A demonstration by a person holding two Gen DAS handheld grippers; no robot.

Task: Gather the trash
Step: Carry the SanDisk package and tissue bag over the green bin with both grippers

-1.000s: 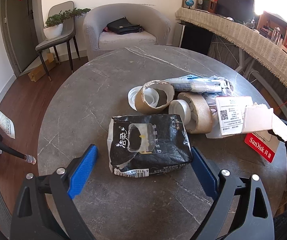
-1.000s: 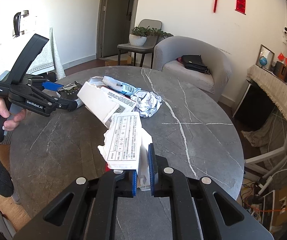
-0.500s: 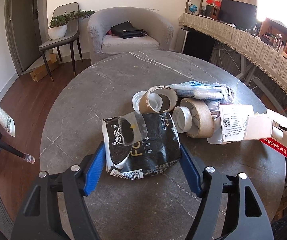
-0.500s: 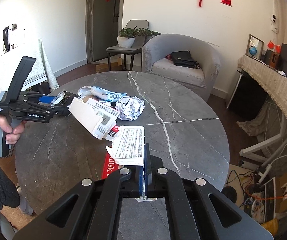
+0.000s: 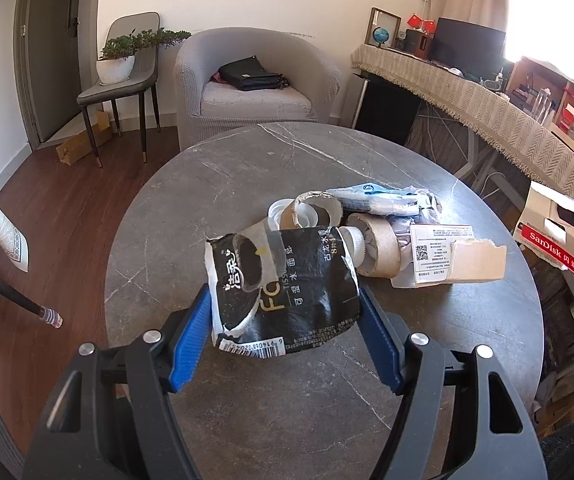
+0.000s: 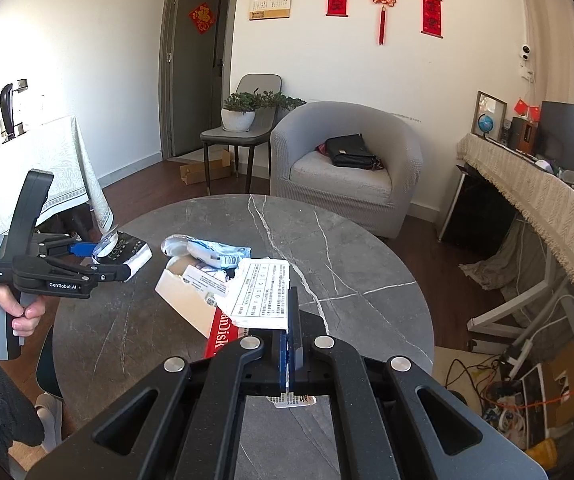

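Black tissue wrapper (image 5: 287,292) crosswise between my left gripper (image 5: 287,344) pads, pinched | right gripper (image 6: 290,344) clamped on torn carton (image 6: 261,294) | table (image 5: 367,380) pile ahead, probably clear.

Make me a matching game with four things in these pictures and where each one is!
Things:
1. black wet-wipe packet
2. black bag
3. potted plant
4. cardboard tape roll

Places:
A. on the grey armchair
B. lying on the round table
C. between the pads of the left hand-held gripper
D. on the grey chair by the door

Pairs: 1-C, 2-A, 3-D, 4-B
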